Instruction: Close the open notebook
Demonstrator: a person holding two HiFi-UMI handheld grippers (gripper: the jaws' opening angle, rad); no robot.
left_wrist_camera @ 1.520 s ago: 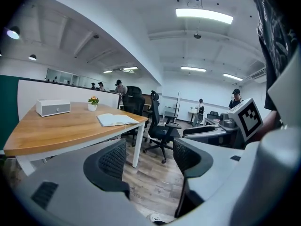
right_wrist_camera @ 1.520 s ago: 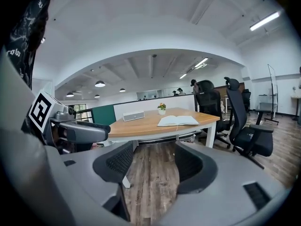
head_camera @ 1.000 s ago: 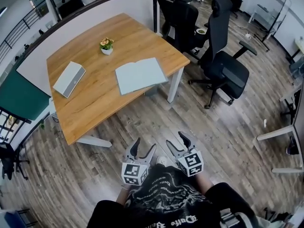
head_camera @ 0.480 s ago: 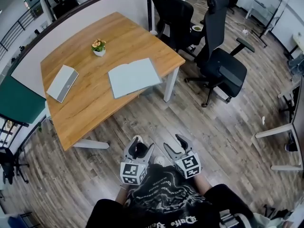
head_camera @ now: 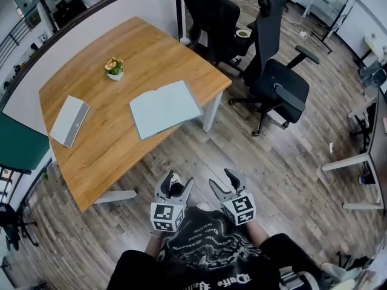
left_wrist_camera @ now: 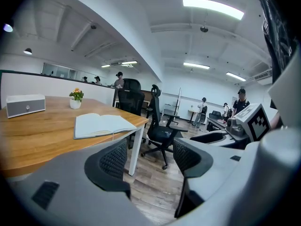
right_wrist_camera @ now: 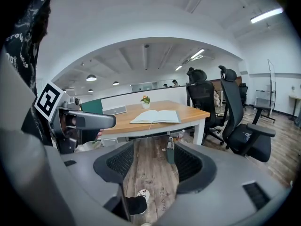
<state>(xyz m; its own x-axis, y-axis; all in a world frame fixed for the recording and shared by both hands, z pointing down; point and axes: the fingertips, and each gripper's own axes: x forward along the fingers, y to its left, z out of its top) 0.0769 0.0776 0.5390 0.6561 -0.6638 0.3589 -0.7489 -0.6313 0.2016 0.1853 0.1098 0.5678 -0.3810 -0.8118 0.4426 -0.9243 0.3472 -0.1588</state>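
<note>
The open notebook [head_camera: 164, 108] lies flat, pages up, on the near right part of the wooden surface [head_camera: 109, 153], close to the corner above the white leg. A small potted plant [head_camera: 114, 69] stands to the far left of it. A flat white box [head_camera: 69, 121] lies near the left edge, and both are well apart from the notebook. Black office chairs [head_camera: 275, 80] stand on the plank floor [head_camera: 284, 162] to the right of the surface. The person stands on the floor short of the surface, holding both tools low in front of the body, side by side. The left tool [head_camera: 175, 185] has its jaws spread wide with nothing between them; only floor and a chair show past them. The right tool [head_camera: 222, 180] also has its jaws wide apart and grips nothing; through the gap show floor planks and the person's shoe [right_wrist_camera: 135, 203]. Both tools point toward the surface, well apart from the notebook.
</note>
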